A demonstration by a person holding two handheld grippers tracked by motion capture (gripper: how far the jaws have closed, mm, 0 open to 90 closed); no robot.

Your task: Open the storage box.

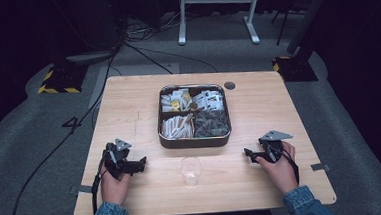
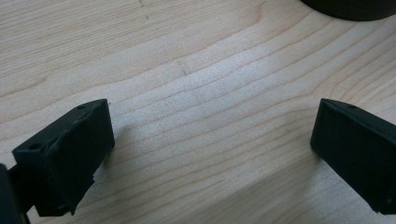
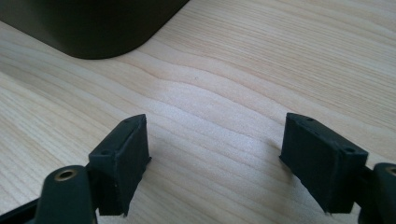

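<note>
A light wooden table (image 1: 258, 108) is seen from above. A dark square tin (image 1: 195, 139), split into four compartments of packets, is set toward twelve o'clock of centre. A clear plastic cup (image 1: 190, 170) stands upright at six o'clock of it, apart from it. The left gripper (image 1: 141, 163) is rested at the cup's nine o'clock, the right gripper (image 1: 247, 154) at its three o'clock. Both sets of jaws are spread wide with nothing held between them.
</note>
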